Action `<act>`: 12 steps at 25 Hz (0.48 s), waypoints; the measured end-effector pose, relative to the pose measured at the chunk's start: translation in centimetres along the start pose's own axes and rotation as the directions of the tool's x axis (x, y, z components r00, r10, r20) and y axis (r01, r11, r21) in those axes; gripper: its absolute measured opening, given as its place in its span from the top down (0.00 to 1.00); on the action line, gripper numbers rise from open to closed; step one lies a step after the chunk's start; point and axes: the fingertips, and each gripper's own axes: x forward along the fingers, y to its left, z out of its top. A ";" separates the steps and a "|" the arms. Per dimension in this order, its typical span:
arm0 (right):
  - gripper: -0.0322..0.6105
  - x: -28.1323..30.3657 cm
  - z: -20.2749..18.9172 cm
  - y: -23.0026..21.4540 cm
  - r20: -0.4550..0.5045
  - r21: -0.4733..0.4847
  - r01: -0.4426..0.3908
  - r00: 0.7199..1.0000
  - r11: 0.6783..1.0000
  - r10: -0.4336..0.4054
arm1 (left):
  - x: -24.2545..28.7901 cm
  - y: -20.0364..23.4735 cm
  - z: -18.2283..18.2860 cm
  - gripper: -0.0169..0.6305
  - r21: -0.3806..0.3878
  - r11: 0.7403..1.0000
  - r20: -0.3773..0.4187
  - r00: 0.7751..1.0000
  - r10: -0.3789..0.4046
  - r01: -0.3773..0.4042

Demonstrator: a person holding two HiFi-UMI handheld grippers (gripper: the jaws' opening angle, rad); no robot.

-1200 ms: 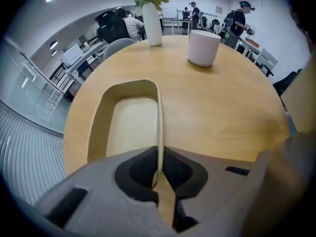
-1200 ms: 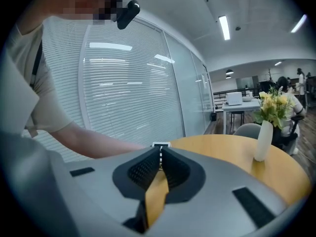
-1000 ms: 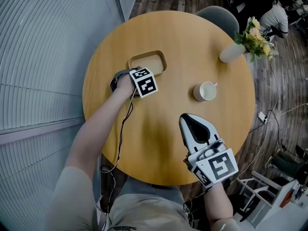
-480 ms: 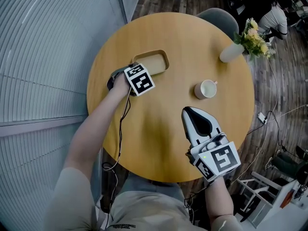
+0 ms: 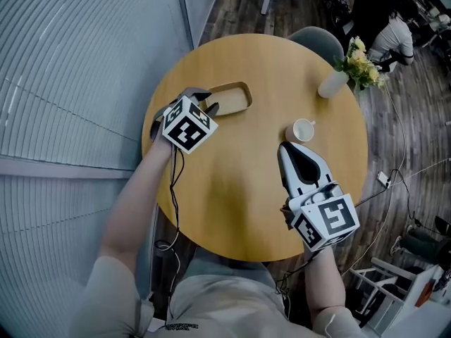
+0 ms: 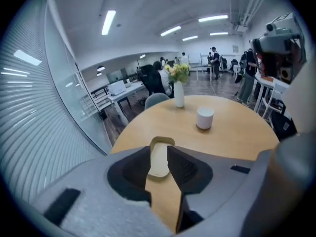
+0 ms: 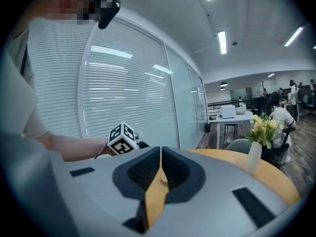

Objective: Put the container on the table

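The container, a shallow tan tray [image 5: 230,98], lies flat on the round wooden table [image 5: 246,189] at its far left. My left gripper [image 5: 204,101] hangs above the tray's near-left end, clear of it. Its jaws are apart and closing, with nothing between them. In the left gripper view the tray [image 6: 159,161] shows on the table through the gap of the left gripper [image 6: 159,150]. My right gripper [image 5: 285,148] hovers over the table's right side, jaws together and empty; in its own view the right gripper [image 7: 160,150] shows its tips meeting.
A white cup [image 5: 304,129] stands just past the right gripper. A white vase of yellow flowers [image 5: 332,83] is at the far right rim, with a grey chair [image 5: 317,37] behind. A glass wall with blinds [image 5: 70,83] runs along the left.
The left gripper was down at the tray's near rim; it has let go, opened and lifted up and back. The tray stays on the table. The right gripper has risen a little.
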 end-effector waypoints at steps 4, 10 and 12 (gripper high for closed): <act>0.90 -1.5 2.4 0.2 0.048 -0.017 0.016 0.999 1.000 -0.016 | -5.2 -0.3 3.4 0.83 -0.024 0.997 0.158 0.985 0.070 -0.067; 0.90 -4.9 5.7 0.5 0.111 -0.043 0.041 0.993 0.998 -0.036 | -14.2 -1.3 8.0 0.88 -0.063 0.984 0.331 0.927 0.178 -0.167; 0.90 -6.1 6.6 0.7 0.134 -0.044 0.051 0.990 0.998 -0.045 | -17.3 -1.9 9.6 0.90 -0.066 0.976 0.390 0.896 0.215 -0.205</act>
